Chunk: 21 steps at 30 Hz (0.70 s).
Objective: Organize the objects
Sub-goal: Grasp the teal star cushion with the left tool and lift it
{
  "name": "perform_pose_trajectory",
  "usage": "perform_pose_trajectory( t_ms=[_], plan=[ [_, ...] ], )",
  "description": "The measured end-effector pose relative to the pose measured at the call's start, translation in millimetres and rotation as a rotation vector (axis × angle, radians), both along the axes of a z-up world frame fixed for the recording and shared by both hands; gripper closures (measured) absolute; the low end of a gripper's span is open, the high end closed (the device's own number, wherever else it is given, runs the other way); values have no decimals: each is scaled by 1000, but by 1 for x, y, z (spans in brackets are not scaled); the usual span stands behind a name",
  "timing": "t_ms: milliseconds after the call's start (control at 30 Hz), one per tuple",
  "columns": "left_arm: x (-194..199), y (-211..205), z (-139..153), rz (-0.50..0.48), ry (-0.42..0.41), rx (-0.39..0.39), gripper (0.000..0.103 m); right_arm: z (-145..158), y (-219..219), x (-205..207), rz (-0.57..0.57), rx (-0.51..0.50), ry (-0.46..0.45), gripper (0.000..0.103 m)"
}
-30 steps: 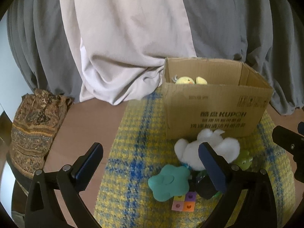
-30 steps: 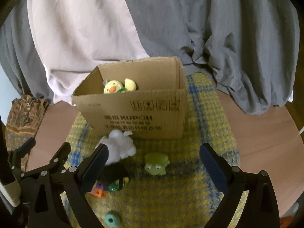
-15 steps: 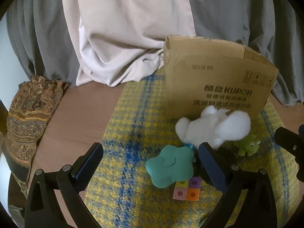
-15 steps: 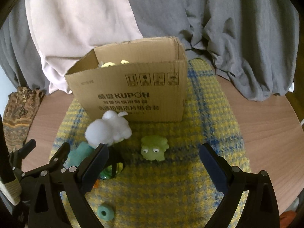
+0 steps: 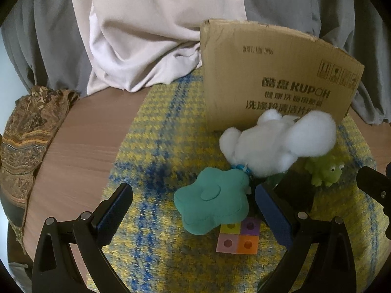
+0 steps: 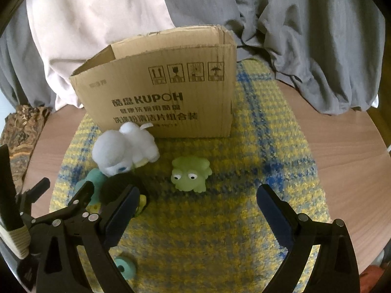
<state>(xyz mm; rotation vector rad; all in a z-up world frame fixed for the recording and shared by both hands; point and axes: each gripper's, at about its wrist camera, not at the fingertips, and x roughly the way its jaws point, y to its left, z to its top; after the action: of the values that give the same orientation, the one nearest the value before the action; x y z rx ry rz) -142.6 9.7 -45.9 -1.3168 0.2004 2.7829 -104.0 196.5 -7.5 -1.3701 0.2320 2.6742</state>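
A brown cardboard box (image 5: 276,80) (image 6: 171,92) stands on a yellow and blue checked mat (image 5: 151,151) (image 6: 244,219). In front of it lie a white plush toy (image 5: 276,144) (image 6: 127,146), a teal flower-shaped cushion (image 5: 212,200) (image 6: 94,178), a green frog toy (image 5: 325,171) (image 6: 190,174) and a four-coloured square block (image 5: 239,234). My left gripper (image 5: 193,210) is open just short of the teal cushion, which lies between its fingers. My right gripper (image 6: 195,210) is open, with the frog just beyond its fingertips. The inside of the box is hidden.
A small teal ring (image 6: 124,267) lies on the mat near the right gripper's left finger. A dark round object (image 6: 119,188) sits under the white plush. A patterned brown cloth (image 5: 29,131) hangs at the table's left edge. Grey and pale curtains (image 6: 293,24) hang behind the box.
Both grippers have come lower and closer to the toys, so the box opening and the yellow duck inside have dropped out of sight. Both stay open.
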Motion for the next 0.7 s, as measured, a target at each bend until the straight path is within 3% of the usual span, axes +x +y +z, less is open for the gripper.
perform_pose_trajectory(
  t_ms=[367,467,533,700],
  plan=[
    [-12,-3,-24,19,-51,20,3,-7,-2,-4,3,7,-16,6],
    [-14,-1,-29,3,-65,40,12,-9,-2,-4,3,6,-21,6],
    [-15,2,-31,-12,-71,39,27,-9,-2,-4,1,11,-23,6],
    [-13,8,-32,-25,-68,26,32,-8,0,-3,-3,18,-22,6]
  ],
)
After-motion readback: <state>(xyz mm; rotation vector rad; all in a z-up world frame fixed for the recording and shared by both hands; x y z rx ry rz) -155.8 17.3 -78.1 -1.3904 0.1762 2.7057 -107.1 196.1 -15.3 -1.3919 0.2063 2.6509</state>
